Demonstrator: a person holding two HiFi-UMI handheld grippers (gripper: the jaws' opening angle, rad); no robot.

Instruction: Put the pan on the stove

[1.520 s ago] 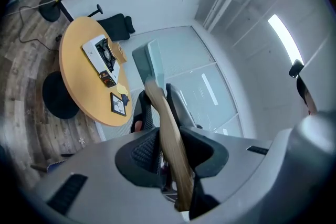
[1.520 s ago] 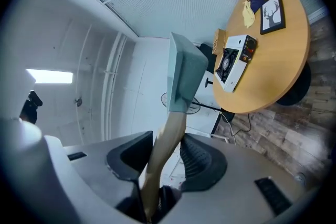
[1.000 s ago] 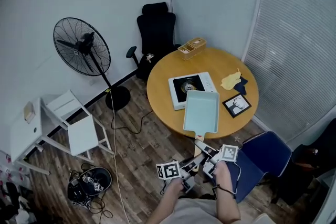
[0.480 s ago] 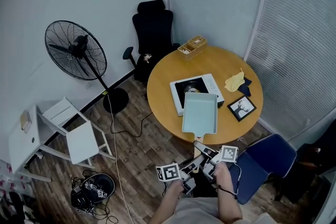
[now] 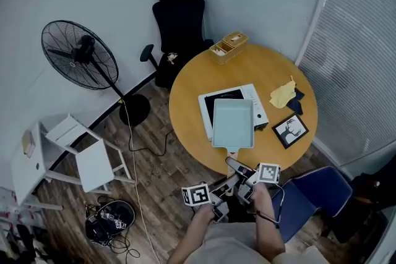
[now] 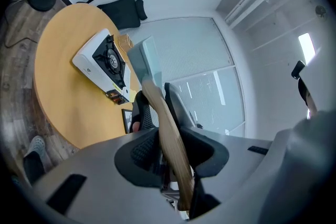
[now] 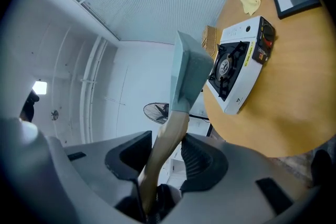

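Light-blue pan (image 5: 233, 123) over stove (image 5: 258, 105); yellow cloth (image 5: 283, 94), picture frame (image 5: 291, 131) near.

**Pan held over the stove, not yet set down**

The pan (image 5: 233, 123) is a pale blue-green rectangular tray with a light wooden handle (image 5: 232, 161). It is held level in the air, with the left gripper (image 6: 163, 134) and right gripper (image 7: 168, 149) both clamped on the handle at the near end. It covers most of the stove (image 5: 243, 93), a white portable gas burner with a black top that sits flat near the middle of the round wooden table (image 5: 185, 96).
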